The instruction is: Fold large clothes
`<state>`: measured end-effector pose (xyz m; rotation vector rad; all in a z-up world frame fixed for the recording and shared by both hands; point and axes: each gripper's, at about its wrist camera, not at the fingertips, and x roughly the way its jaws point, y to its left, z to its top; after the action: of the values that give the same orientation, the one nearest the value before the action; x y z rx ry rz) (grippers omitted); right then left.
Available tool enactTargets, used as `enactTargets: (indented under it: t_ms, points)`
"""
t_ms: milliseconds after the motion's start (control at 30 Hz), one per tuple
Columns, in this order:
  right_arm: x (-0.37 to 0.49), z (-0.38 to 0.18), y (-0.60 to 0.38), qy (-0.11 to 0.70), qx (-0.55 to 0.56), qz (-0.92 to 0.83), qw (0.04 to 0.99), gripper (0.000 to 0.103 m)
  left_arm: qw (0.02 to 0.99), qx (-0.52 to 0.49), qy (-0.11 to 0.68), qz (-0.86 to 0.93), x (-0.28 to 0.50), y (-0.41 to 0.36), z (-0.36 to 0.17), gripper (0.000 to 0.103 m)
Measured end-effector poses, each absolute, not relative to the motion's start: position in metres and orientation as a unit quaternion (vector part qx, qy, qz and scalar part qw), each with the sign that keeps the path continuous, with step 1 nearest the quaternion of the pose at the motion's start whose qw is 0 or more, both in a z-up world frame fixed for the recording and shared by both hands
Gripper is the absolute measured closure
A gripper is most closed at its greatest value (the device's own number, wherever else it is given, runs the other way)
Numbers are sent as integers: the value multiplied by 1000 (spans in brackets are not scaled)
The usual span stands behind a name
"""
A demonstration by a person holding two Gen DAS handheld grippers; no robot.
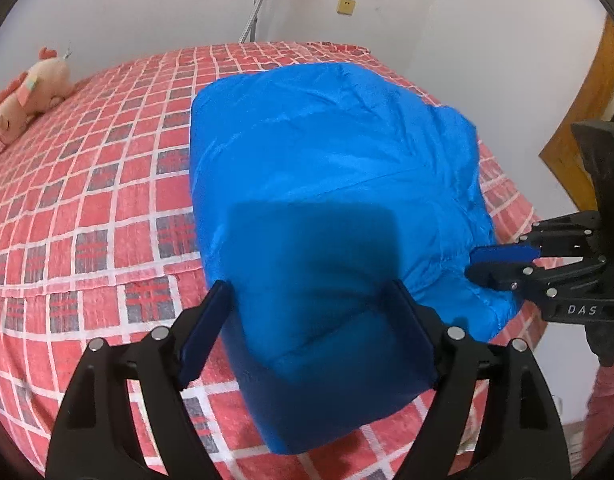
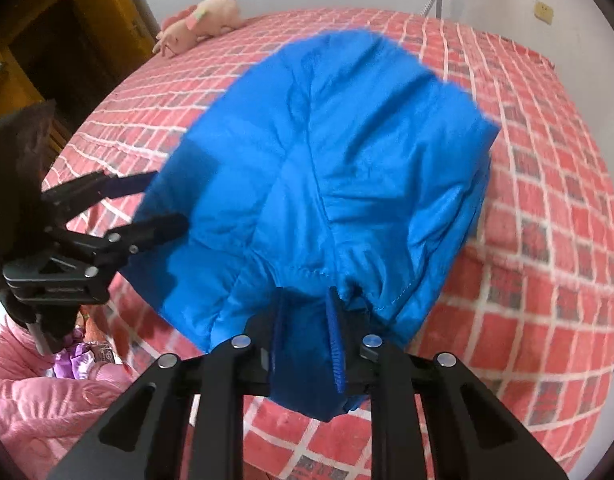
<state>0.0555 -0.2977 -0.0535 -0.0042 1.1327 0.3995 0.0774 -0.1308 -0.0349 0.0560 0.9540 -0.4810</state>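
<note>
A bright blue padded jacket [image 1: 331,184] lies folded in a bundle on the red checked bedspread [image 1: 99,184]. My left gripper [image 1: 311,304] is open, its fingers straddling the jacket's near end. My right gripper [image 2: 307,312] is shut on a fold of the jacket's near edge [image 2: 307,152]. The right gripper also shows in the left wrist view [image 1: 477,262] at the jacket's right edge. The left gripper shows in the right wrist view [image 2: 163,204], open at the jacket's left side.
A pink plush toy [image 1: 31,88] lies at the bed's far left; it also shows in the right wrist view [image 2: 203,20]. A wooden door [image 1: 579,120] stands to the right. Pink clothing [image 2: 35,400] lies beside the bed. A yellow wall socket [image 1: 345,5] is behind.
</note>
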Motion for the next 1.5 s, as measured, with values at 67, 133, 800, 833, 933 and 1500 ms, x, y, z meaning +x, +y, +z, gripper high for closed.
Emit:
enactTargets:
  t_ms: [67,133,800,833,933,1500]
  points:
    - [51,-61,-301,525,7,186,830,85,864,30,449,-227,74,-132,-41,23]
    - [49,-64,-302,521,12,184,834,85,866,31,445,-224,72,-132,-44,23]
    - [119,25,-311,455,6,152,877,72,887,7,417,-196,156,-136,4,25]
    - [128,21,-309,457,3,147,877,72,886,7,419,-197,159,-138,4,25]
    - [149,5,-311,471,3,130,873,73,884,10,425,-194,169,-146,-4,25]
    - [165,-61,-330,492,53,137,858,74,875,22,445,-188,177,-160,-40,24]
